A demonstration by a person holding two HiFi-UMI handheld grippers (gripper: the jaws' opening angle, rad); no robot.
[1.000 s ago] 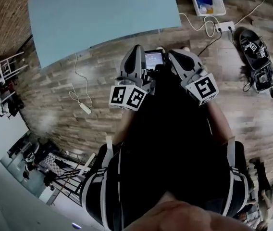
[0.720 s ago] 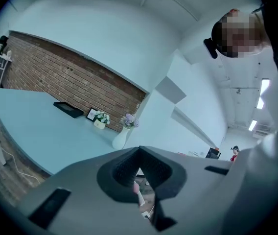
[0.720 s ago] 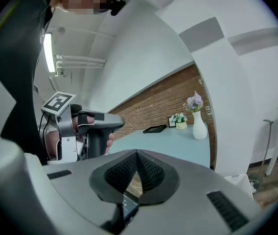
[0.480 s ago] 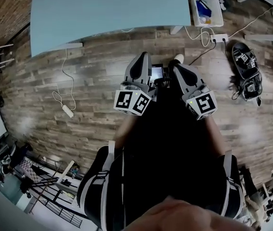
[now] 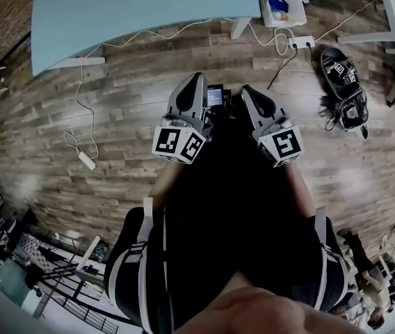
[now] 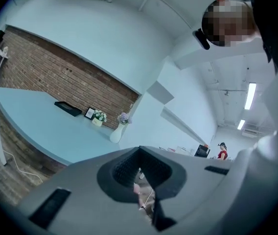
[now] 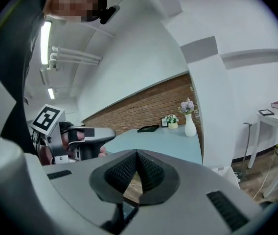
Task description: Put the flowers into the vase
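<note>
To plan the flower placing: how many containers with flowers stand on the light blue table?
2. A tall white vase with purple flowers stands on the table near the brick wall; a small pot of white flowers stands beside it. More may be hidden.

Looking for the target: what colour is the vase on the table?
White; the vase shows best in the right gripper view.

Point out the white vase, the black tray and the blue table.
white vase point(image 7: 190, 127), right gripper view, on its belly.
black tray point(image 7: 148, 129), right gripper view, on its middle.
blue table point(image 7: 163, 142), right gripper view, on its bare top.
</note>
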